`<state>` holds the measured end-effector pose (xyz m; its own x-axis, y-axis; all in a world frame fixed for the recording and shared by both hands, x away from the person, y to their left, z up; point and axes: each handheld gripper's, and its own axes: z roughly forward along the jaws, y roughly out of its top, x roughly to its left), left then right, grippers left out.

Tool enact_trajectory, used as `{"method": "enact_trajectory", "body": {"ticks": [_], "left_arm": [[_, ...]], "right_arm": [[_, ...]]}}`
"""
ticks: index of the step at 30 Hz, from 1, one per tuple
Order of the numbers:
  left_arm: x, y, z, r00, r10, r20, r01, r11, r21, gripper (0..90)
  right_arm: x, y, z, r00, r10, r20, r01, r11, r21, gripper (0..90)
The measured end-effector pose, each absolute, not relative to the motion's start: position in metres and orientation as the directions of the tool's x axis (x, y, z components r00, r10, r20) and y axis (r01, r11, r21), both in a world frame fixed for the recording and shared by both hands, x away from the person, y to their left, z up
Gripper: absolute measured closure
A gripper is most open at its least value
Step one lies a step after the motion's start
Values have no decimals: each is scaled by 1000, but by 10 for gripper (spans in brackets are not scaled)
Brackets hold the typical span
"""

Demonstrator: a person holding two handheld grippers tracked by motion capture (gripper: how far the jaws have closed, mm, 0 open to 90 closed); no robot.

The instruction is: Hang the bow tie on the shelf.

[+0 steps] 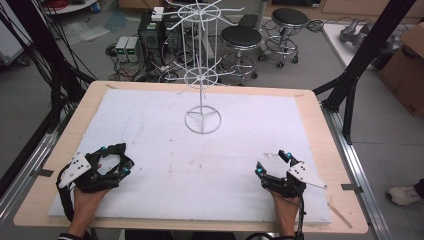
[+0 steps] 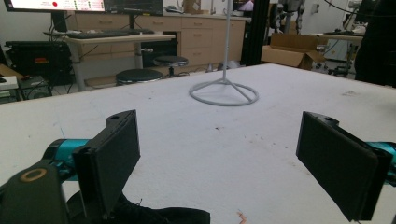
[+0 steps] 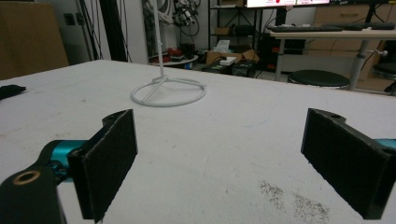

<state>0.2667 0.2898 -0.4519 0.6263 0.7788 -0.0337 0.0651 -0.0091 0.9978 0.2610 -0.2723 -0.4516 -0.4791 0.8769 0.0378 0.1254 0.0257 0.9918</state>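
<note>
Both forearms come in from the table's near edge, each hand resting low on the white mat (image 1: pixel 150 150). The left gripper (image 1: pixel 114 159) and the right gripper (image 1: pixel 272 162) stand wide apart with nothing between the jaws. The white wire stand (image 1: pixel 202 75) rises at the far middle, well apart from both. Its spoked tiers show from above; the gripper views catch its ring base (image 2: pixel 224 92) and pole. Its prongs look bare, though they are thin.

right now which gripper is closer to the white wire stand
Roughly equal, perhaps right. The left gripper lies down-left of the white wire stand; the right gripper lies down-right.
</note>
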Motion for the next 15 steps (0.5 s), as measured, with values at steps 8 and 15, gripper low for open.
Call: {"method": "enact_trajectory", "body": {"ticks": [8,15], "left_arm": [[267,290,-452,612,790,-39,72,-7,997,139],[267,290,-452,611,791,-35,73,-13,997,138]], "right_arm": [[261,-273,-452,-480,876,51,133,15,991,97],[261,-272,-452,-481,876,40,126,24,992,97]]}}
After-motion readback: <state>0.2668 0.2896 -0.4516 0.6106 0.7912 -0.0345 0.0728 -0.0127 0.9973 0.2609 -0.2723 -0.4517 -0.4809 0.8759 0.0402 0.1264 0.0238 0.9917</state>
